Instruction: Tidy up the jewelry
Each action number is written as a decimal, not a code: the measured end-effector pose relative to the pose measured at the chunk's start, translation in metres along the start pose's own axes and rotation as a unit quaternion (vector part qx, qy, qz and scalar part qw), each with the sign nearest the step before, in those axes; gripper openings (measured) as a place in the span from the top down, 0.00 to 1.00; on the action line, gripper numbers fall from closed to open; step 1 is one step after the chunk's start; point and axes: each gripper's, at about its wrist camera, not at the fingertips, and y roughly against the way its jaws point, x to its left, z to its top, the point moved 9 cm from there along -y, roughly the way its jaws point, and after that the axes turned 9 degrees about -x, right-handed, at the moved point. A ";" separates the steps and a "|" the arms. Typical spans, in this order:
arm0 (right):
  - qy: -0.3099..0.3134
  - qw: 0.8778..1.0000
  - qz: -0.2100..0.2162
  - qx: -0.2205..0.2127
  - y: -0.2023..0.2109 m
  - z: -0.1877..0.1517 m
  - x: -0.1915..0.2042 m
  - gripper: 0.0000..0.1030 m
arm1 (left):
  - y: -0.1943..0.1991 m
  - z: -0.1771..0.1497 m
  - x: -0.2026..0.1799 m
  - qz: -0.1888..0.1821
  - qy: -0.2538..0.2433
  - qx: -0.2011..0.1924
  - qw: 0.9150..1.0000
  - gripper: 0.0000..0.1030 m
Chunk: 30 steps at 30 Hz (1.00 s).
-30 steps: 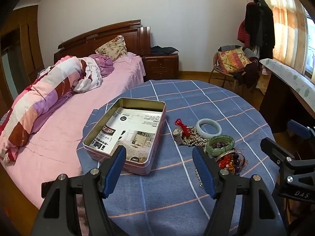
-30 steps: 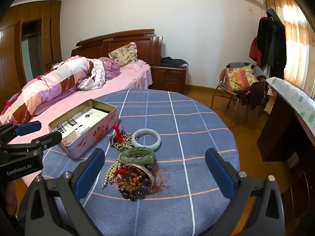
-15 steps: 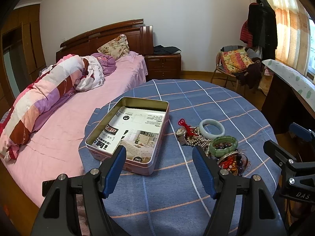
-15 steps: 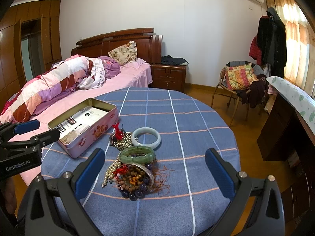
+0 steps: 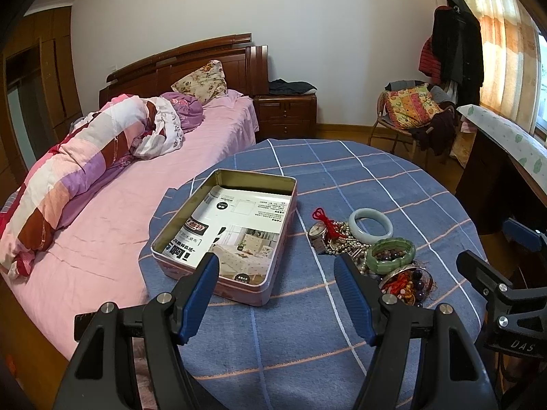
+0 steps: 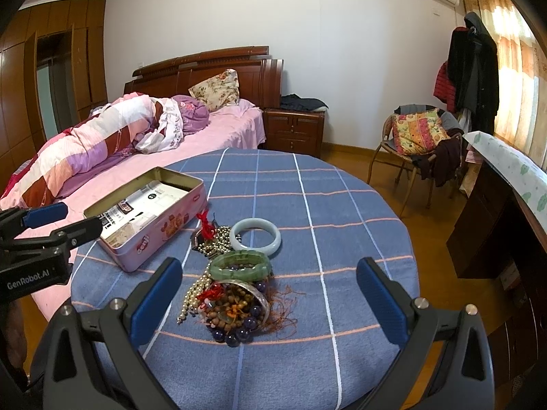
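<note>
The jewelry heap point(image 6: 236, 283) sits low in the centre of the right wrist view, all of it on the blue checked tablecloth point(image 6: 342, 212) and none yet in the tin. On the near side a tangle of wooden and purple beads point(image 6: 232, 311); touching it from behind, a green bangle point(image 6: 241, 264); beyond that a pale jade bangle point(image 6: 255, 235), lying flat beside a pearl strand with a red knot point(image 6: 207, 222). The open pink tin point(image 6: 147, 212), lined with printed paper, waits at left centre, just beside the heap. The right gripper point(image 6: 266, 290) hovers over the pile, fingers spread wide, holding nothing. In the left wrist view the left gripper point(image 5: 275, 285) is likewise released and empty, near the tin's front corner. My read: the first pick is in hand. Best take the green bangle by its rim, one piece only, and lift straight so the strands underneath don't drag along. The left gripper could steady the tin.
</note>
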 end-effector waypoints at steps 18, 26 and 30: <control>0.001 1.000 0.000 0.003 -0.002 -0.007 0.003 0.00 | 0.000 0.000 0.001 0.002 -0.001 0.000 1.000 0.32; 0.002 1.000 0.000 0.005 -0.006 -0.010 0.008 0.00 | 0.000 0.000 0.002 0.003 -0.001 0.000 1.000 0.32; 0.002 1.000 0.000 0.005 -0.006 -0.010 0.008 0.00 | 0.000 0.000 0.003 0.003 0.000 0.000 1.000 0.32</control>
